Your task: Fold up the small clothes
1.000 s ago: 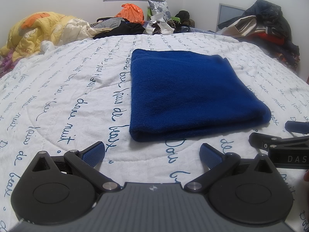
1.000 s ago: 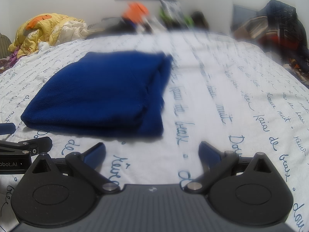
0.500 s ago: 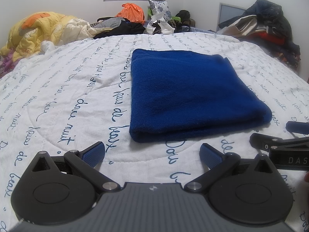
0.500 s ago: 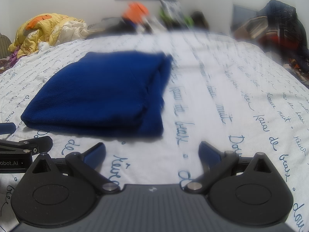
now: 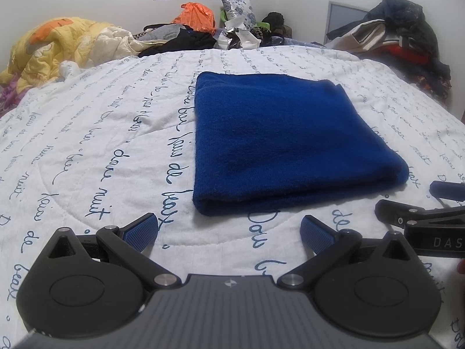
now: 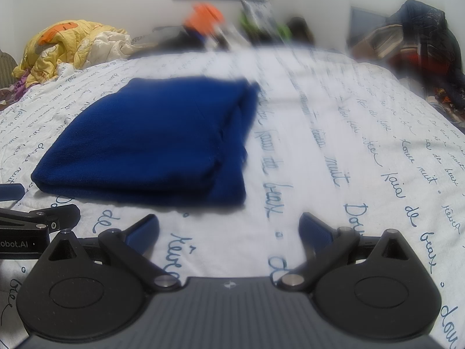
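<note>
A dark blue garment (image 5: 284, 139) lies folded into a neat rectangle on the white bedspread (image 5: 101, 133) with blue script. It also shows in the right wrist view (image 6: 157, 142), left of centre. My left gripper (image 5: 229, 231) is open and empty, just short of the garment's near edge. My right gripper (image 6: 229, 229) is open and empty, in front of the garment's near right corner. Each gripper shows at the edge of the other's view.
A yellow quilt (image 5: 58, 46) is heaped at the far left. Piles of clothes and bags (image 5: 203, 29) line the head of the bed. More clothes (image 5: 401, 40) are stacked at the far right.
</note>
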Available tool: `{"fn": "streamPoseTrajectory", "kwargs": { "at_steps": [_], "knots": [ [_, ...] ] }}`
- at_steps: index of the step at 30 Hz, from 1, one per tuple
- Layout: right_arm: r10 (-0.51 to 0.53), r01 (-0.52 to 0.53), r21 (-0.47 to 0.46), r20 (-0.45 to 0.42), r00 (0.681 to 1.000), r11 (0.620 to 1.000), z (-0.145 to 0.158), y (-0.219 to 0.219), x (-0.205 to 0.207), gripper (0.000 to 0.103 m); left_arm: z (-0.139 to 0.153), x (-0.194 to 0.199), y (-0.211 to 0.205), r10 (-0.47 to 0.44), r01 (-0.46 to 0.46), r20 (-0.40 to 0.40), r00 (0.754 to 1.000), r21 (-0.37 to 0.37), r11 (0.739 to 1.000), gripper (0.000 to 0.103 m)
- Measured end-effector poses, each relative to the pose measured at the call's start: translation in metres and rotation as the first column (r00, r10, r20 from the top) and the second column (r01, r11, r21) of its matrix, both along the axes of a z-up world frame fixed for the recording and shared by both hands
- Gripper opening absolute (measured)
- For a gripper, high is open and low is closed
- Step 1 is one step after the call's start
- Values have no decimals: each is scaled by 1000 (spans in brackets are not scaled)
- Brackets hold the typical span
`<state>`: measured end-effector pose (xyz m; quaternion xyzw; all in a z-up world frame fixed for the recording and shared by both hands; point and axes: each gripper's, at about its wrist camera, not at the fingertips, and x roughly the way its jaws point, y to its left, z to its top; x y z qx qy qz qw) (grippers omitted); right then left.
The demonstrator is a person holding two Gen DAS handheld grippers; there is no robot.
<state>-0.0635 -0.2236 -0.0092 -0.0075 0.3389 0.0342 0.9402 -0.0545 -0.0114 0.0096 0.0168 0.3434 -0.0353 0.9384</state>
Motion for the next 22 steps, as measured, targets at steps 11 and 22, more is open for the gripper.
{"fn": "streamPoseTrajectory", "kwargs": {
  "at_steps": [11, 22],
  "knots": [
    [0, 0, 0, 0, 1000, 1000, 0, 0, 0, 103, 0, 0, 0, -1, 1, 0, 1000, 0, 1000, 103],
    [0, 0, 0, 0, 1000, 1000, 0, 0, 0, 103, 2, 0, 3, 49, -49, 5, 999, 24, 999, 103]
  ]
}}
